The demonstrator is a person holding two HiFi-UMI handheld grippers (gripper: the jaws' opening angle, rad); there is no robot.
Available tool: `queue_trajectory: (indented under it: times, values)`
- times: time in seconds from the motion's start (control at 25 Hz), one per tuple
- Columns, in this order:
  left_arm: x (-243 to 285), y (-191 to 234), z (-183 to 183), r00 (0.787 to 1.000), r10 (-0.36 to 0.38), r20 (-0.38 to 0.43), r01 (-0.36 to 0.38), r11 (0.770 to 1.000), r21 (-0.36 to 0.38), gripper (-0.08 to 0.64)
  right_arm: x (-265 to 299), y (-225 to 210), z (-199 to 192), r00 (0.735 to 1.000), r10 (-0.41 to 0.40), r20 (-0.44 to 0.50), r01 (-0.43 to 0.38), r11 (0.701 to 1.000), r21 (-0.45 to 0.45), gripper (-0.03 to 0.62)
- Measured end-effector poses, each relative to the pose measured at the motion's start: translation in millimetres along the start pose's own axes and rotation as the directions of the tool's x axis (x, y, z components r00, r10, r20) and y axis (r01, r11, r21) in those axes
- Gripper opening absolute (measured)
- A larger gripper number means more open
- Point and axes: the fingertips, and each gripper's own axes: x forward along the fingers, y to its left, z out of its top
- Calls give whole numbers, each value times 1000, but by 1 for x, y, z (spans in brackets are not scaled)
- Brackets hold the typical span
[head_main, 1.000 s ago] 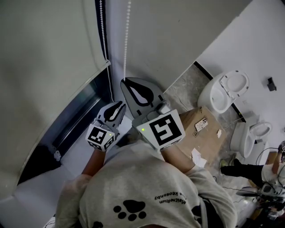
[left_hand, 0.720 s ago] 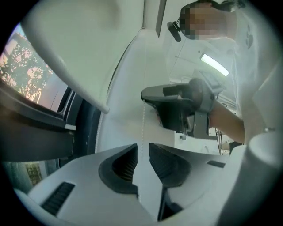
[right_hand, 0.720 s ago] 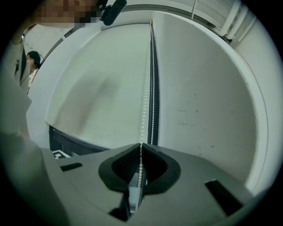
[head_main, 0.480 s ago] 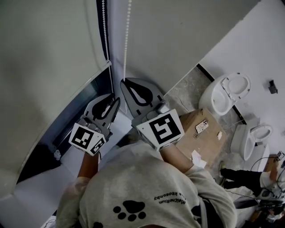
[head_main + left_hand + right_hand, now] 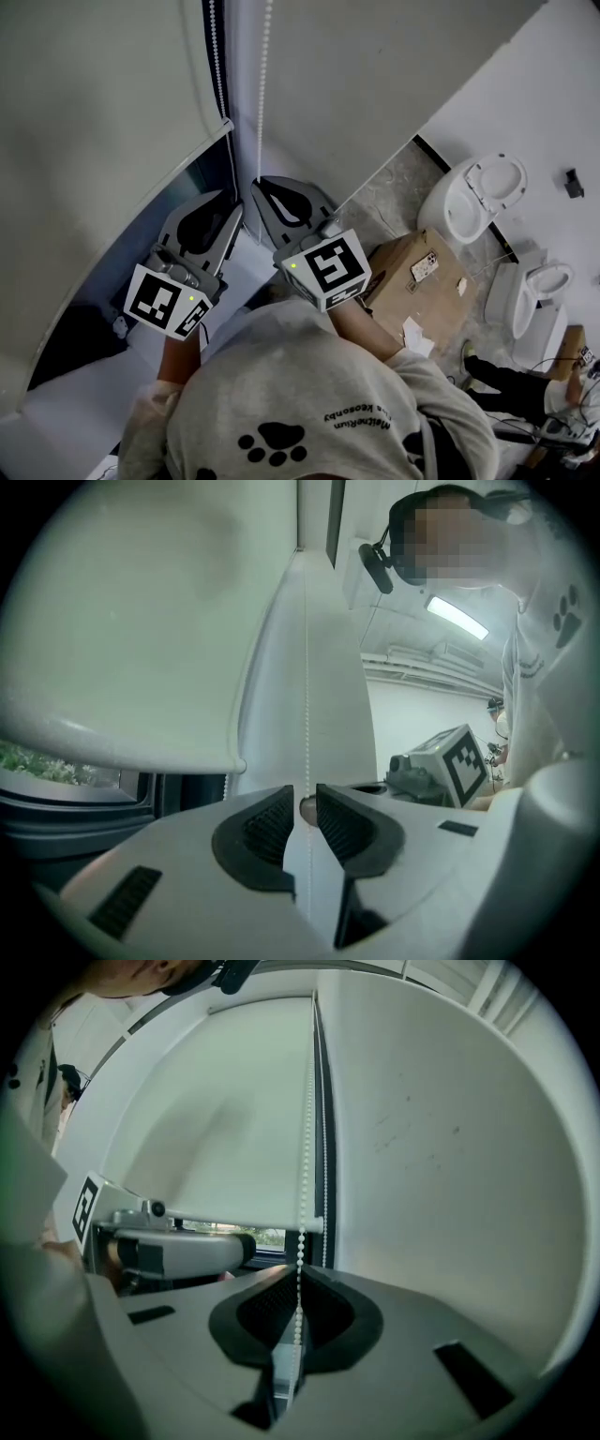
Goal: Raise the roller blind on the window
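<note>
Brown cardboard box (image 5: 412, 277) closed. Pale fabric roller blind (image 5: 94, 141) partly up. Our right gripper (image 5: 298, 1312) clamps white bead chain (image 5: 306, 1147); left gripper (image 5: 302, 808) slightly agape round it.

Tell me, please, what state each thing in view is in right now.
roller blind: partly raised, a strip of window showing below its bottom bar.
bead chain: hanging straight, one strand pinched.
right gripper: shut on the bead chain.
left gripper: jaws slightly apart, gripping nothing.
toilet: bowl uncovered.
cardboard box: closed.
</note>
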Motion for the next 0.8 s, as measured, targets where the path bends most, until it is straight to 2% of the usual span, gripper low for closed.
queue_trajectory:
  times: [0.8]
  values:
    - [32,-10,23,1000,-13,-29,15,996,93,91,9,14,-108,983,57,-172,-50,998,43,14]
